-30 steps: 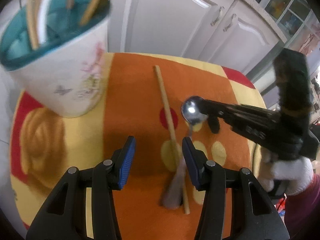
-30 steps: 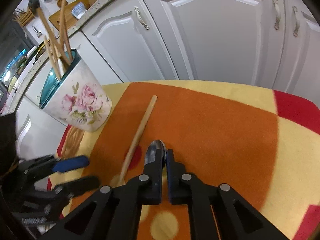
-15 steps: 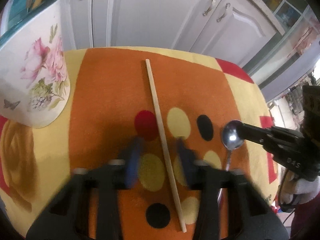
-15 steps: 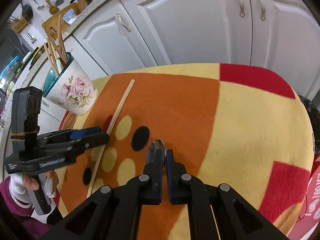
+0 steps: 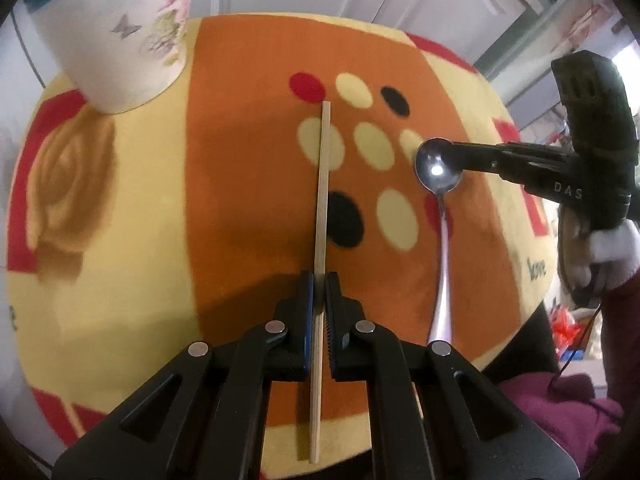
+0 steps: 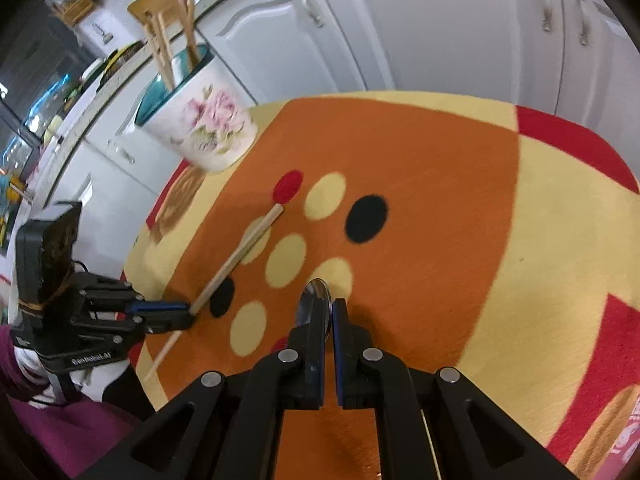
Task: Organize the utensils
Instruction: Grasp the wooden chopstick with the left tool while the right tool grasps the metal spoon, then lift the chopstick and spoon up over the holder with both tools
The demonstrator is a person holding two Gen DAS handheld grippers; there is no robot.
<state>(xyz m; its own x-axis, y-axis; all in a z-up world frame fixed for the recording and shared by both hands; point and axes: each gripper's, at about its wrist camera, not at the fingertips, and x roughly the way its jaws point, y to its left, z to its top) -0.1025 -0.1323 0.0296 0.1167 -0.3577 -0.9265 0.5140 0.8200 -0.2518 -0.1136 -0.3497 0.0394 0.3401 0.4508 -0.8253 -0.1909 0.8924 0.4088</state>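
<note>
Two utensils are in play and both are already gripped, so we're mid-run here. Biggest thing first: the worktop, round and draped in an orange, yellow and red cloth with spots, white cupboard doors behind it. At its far left edge stands the floral pot, teal inside, with several wooden sticks already poking up out of it, so part of the sorting looks done. How many are in there I can't count; that corner is blurred.

Now the left gripper: its jaws have just been closing, and the blue pads are pinched onto the long wooden stick, catching it toward the near end while the far tip points at the red spot. The stick looks to be lying flat on the cloth, well apart from the pot.

Over to the right gripper: clamped tight, holding the metal spoon just below the bowl, handle trailing toward the worktop's near edge. The bowl appears to hover just above the cloth, beside the pale spots.

Smallest detail: a white-gloved hand on the right tool.

What's left, by my reckoning: lift both, carry them across to the pot, and drop them in upright.
</note>
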